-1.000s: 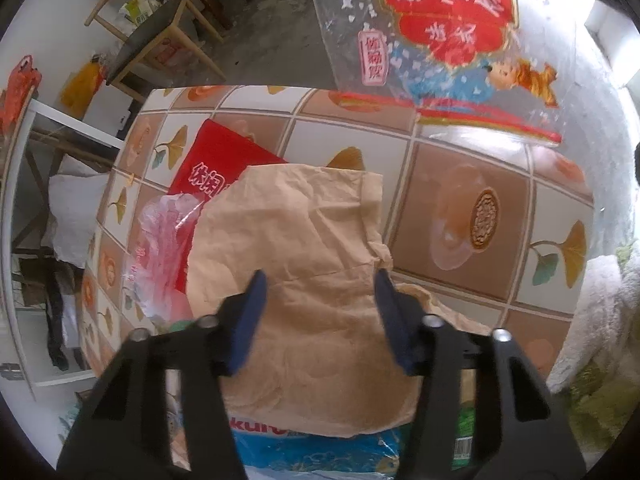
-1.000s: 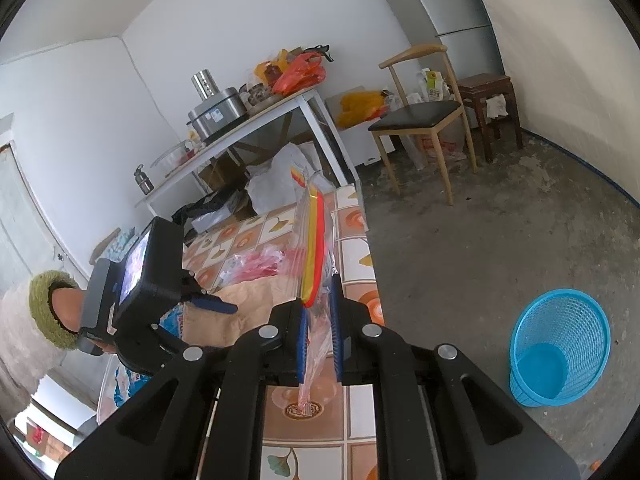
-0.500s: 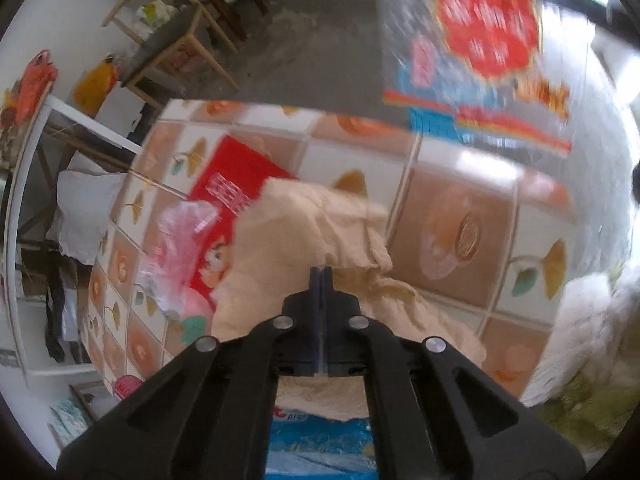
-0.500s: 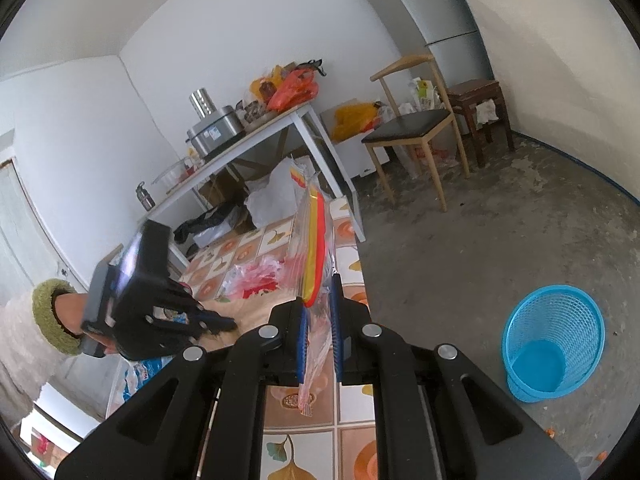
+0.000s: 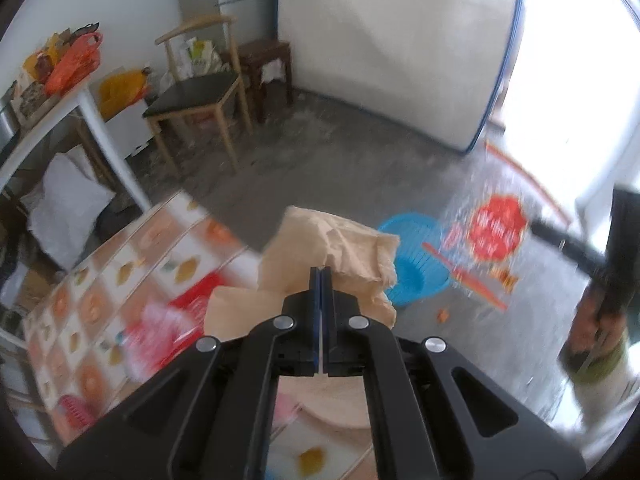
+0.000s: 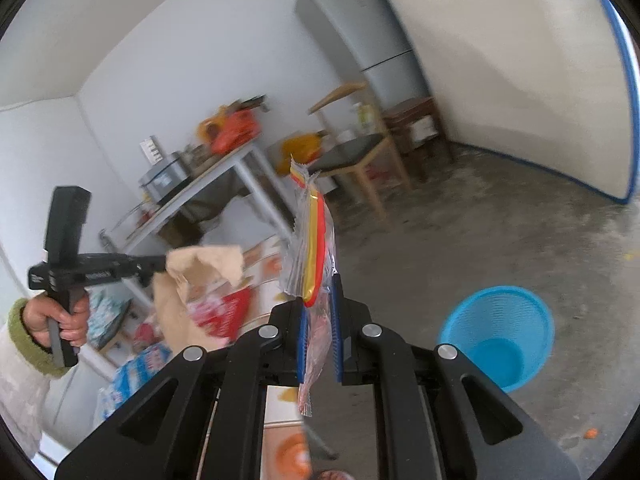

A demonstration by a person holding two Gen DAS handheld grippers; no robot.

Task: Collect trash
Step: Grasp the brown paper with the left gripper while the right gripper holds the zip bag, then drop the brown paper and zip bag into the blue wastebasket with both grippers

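While my left gripper (image 5: 321,276) pinches its blue-padded jaws flat together on the crumpled brown paper bag (image 5: 332,248), the bag's soft, creased sheet stands up past the fingertips with a ragged torn edge, lifted off the tiled table (image 5: 120,264) and sagging back toward it. My right gripper (image 6: 319,308) is clamped on the clear plastic wrapper (image 6: 310,240), a thin crinkly bag seen edge-on with red and yellow printing and a serrated top; a limp tail of it hangs below the pads. On the glossy patterned tabletop lie a red packet (image 5: 196,300) and a pinkish plastic bag (image 5: 160,328), both blurred. A round blue mesh basket (image 6: 500,332) sits on the rough concrete floor (image 6: 480,232), well apart from the table
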